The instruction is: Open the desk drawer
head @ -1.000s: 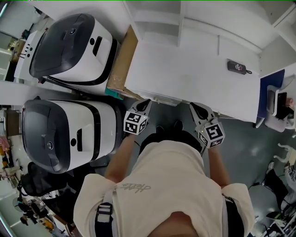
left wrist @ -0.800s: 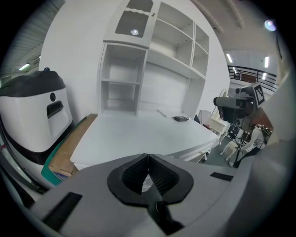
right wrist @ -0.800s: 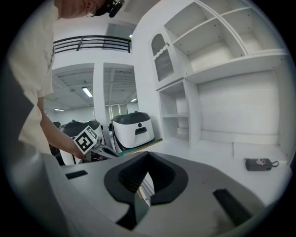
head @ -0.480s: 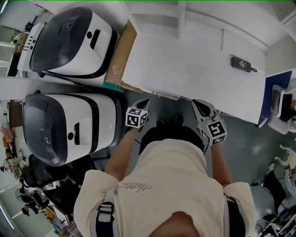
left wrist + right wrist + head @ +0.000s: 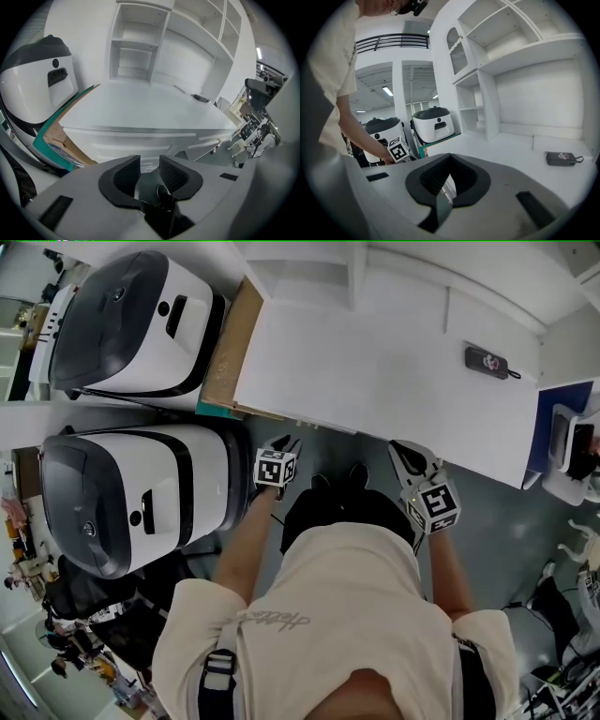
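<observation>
The white desk (image 5: 375,362) fills the top of the head view, and I stand at its front edge. In the left gripper view its drawer fronts (image 5: 136,143) run in white bands under the top (image 5: 140,108), all flush. My left gripper (image 5: 284,441) hangs just in front of the desk's left end, pointing down at those fronts. Its jaws (image 5: 149,165) have just been opening and are open with nothing between them. My right gripper (image 5: 401,448) hovers at the front edge further right. Its jaws (image 5: 449,160) meet at the tips, empty.
Two large white-and-black machines (image 5: 122,320) (image 5: 117,502) stand left of the desk, with a cardboard sheet (image 5: 225,352) leaning between them and it. A small black device (image 5: 487,362) lies on the top at the right. Open shelves (image 5: 136,47) rise behind. My feet (image 5: 333,486) are under the edge.
My left gripper has dropped lower in front of the desk's left end and its fingers have spread apart. The right gripper has shifted only slightly along the front edge.
</observation>
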### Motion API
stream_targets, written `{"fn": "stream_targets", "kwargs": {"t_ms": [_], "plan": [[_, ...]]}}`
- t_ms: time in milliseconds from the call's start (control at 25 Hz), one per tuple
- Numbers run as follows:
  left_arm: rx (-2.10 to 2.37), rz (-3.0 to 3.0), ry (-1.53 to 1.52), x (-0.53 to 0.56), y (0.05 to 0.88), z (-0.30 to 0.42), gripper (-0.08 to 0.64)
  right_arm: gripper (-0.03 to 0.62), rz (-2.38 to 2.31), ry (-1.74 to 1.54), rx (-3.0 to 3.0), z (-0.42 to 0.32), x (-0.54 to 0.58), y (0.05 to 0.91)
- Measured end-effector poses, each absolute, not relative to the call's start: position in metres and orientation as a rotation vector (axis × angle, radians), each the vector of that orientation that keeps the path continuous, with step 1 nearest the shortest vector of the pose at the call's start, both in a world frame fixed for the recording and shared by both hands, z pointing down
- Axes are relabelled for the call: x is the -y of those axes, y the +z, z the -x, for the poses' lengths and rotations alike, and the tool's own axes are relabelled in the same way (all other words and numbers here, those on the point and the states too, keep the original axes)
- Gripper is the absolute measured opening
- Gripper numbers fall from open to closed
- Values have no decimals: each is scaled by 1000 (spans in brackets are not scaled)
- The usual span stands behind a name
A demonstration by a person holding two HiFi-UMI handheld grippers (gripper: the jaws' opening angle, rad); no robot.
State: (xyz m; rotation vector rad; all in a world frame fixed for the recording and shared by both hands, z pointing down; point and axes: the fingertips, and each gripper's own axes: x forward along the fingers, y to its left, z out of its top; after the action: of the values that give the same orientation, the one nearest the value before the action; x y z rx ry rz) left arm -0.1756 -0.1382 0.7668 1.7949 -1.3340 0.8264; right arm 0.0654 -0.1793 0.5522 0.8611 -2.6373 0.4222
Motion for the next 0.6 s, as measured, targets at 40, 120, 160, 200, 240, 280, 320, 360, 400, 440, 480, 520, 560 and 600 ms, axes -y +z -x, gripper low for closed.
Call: {"fn": "stream_targets", "kwargs": {"t_ms": [40,120,160,200,240,280,320,360,400,440,480,520,560,600], "plan": [[1332,-1792,839,139,769,175,130,2,-861,426,2636,-66,181,553],[1329,-1790,862,143,773,175,129,2,-860,430,2632,-66,185,555],[1326,-1787,871,145,776,176,130,2,-859,433,2630,-65,187,556],[1323,-1782,878,147,779,177,129,2,-859,437,2629,-65,189,557],[1319,-1775,886,148,783,178,130,2,-858,441,2628,-65,191,558],[1315,-1768,895,149,789,179,130,2,-857,444,2627,-65,192,559],[1310,-1762,903,150,795,179,130,2,-857,448,2625,-65,194,561],[1305,-1756,911,152,801,181,129,2,-858,452,2623,-66,196,563],[1302,-1753,918,155,807,182,130,2,-859,456,2618,-67,197,565],[1298,-1750,925,158,813,184,130,2,-863,462,2613,-68,198,568],[1295,-1749,930,162,819,185,130,2,-867,470,2605,-69,199,572],[1293,-1746,937,166,825,186,130,2,-871,481,2595,-72,199,576],[1292,-1740,943,168,832,187,130,2,-872,494,2583,-74,198,581],[1291,-1731,949,170,837,188,130,2,-871,508,2569,-77,196,587]]}}
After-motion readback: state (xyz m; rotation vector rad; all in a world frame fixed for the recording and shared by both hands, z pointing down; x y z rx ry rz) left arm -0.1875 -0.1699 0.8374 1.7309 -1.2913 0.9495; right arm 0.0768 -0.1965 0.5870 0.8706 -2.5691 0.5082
